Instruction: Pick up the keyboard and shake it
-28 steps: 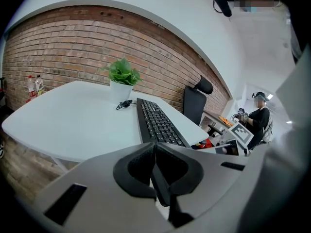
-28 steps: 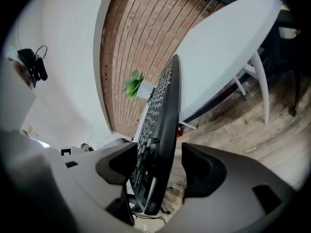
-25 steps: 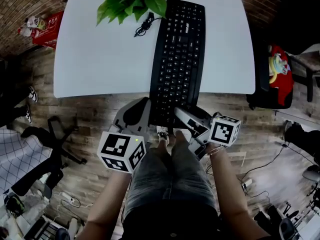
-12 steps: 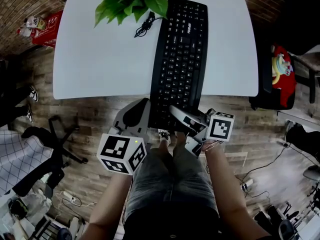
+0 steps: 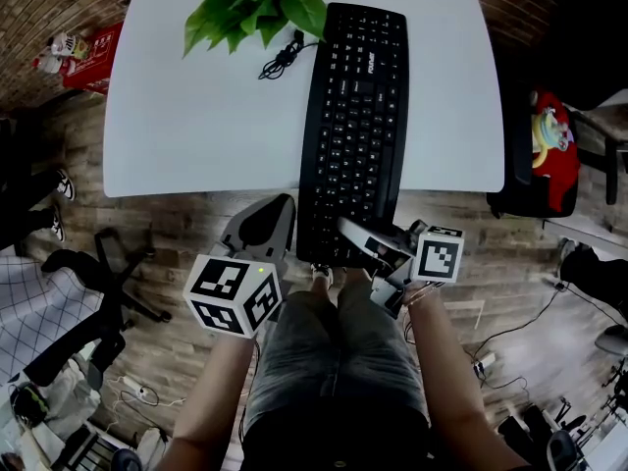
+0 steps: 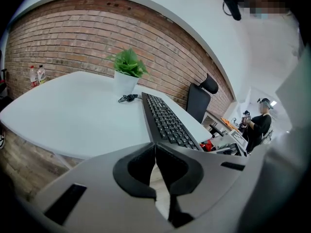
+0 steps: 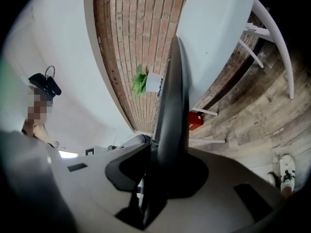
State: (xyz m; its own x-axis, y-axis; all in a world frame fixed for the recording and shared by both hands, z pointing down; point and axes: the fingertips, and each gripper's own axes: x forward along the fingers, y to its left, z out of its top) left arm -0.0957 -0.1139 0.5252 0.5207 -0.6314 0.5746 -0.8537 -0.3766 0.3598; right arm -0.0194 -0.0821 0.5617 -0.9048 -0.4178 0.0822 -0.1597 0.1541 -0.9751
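The black keyboard (image 5: 351, 116) lies lengthwise on the white table (image 5: 196, 116), its near end sticking out over the front edge. My right gripper (image 5: 345, 228) has that near end between its jaws, which are closing; in the right gripper view the keyboard (image 7: 171, 106) stands edge-on in the right gripper (image 7: 151, 152), filling the gap against the pads. My left gripper (image 5: 283, 202) hangs just left of the same end, shut and empty. In the left gripper view the keyboard (image 6: 167, 123) runs away ahead of the left gripper (image 6: 155, 147).
A potted green plant (image 5: 257, 3) stands at the table's far edge, with a coiled black cable (image 5: 280, 55) beside the keyboard's far end. An office chair base (image 5: 108, 283) is on the wooden floor at the left. A dark chair with a red item (image 5: 549, 135) is at the right.
The right gripper has slid in onto the keyboard's near end and its jaws have narrowed around it. The left gripper has barely moved.
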